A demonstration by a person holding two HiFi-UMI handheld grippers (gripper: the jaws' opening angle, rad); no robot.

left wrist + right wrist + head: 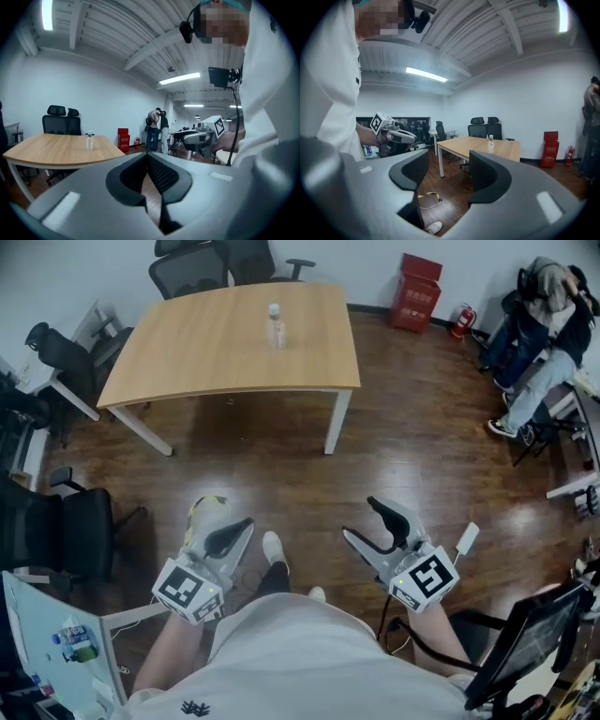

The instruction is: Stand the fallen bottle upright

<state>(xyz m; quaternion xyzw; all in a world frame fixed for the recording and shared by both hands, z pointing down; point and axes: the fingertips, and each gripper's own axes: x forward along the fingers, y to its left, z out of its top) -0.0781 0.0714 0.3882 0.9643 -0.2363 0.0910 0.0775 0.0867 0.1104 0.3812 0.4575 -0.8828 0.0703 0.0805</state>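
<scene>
A clear plastic bottle point(275, 324) stands upright on the far middle of the wooden table point(187, 352), well away from both grippers. It also shows in the left gripper view as a small bottle point(88, 141) and in the right gripper view as a bottle point(491, 144) on the table point(506, 151). My left gripper point(242, 525) is held low above the floor with its jaws together and nothing between them point(146, 156). The right gripper point(360, 517) is beside it, open and empty point(448, 161).
Black office chairs point(187, 268) stand behind and left of the table. A red box point(417, 292) and a fire extinguisher point(461, 320) are at the far wall. A person point(544, 324) sits at the right. A desk with a monitor point(525, 643) is close on my right.
</scene>
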